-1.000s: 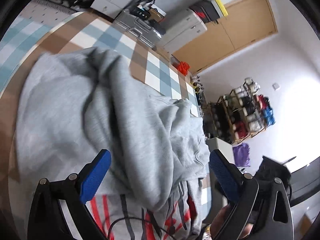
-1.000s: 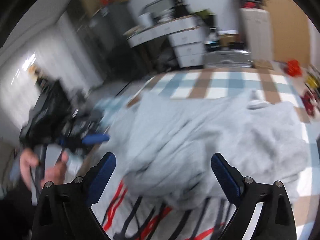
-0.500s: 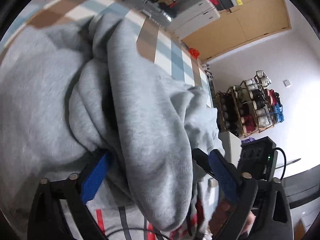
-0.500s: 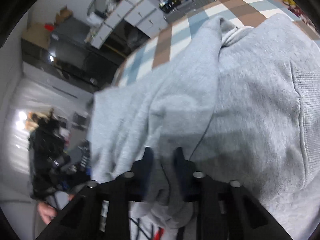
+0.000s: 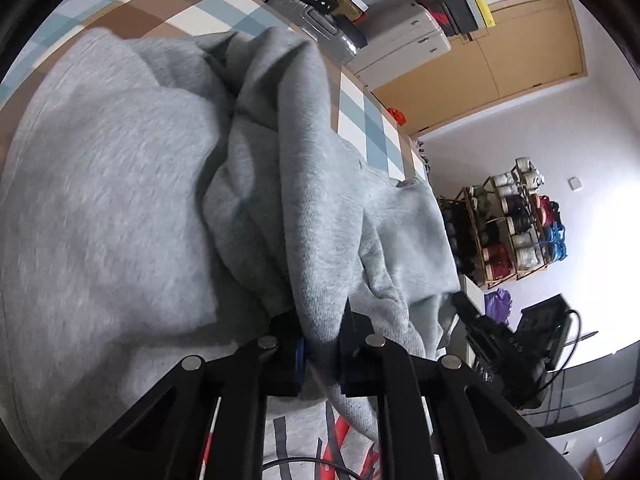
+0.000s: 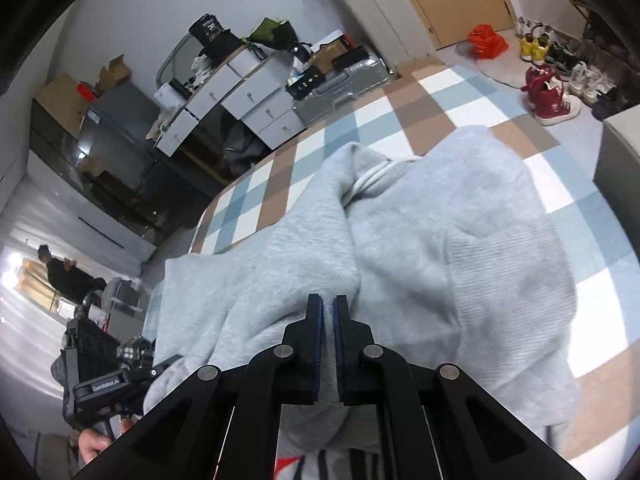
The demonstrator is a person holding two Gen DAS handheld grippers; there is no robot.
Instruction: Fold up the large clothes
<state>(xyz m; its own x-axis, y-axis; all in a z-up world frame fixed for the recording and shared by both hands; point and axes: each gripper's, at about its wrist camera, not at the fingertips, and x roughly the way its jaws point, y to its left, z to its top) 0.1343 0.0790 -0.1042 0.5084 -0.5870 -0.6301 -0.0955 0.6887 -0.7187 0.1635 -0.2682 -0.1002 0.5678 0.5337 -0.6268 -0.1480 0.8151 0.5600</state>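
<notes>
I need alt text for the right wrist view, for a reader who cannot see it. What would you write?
The right gripper is shut on a fold of a crumpled grey sweatshirt lying on a checked blue, brown and white cover. At lower left a hand holds the left gripper at the sweatshirt's edge; drawers, a suitcase and shoes stand behind.

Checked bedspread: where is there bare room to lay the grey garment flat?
Bare checked bedspread runs beyond the grey sweatshirt, toward the drawers and suitcase, plus a strip on the shoe side. The near edge is crowded with bunched fabric.
</notes>
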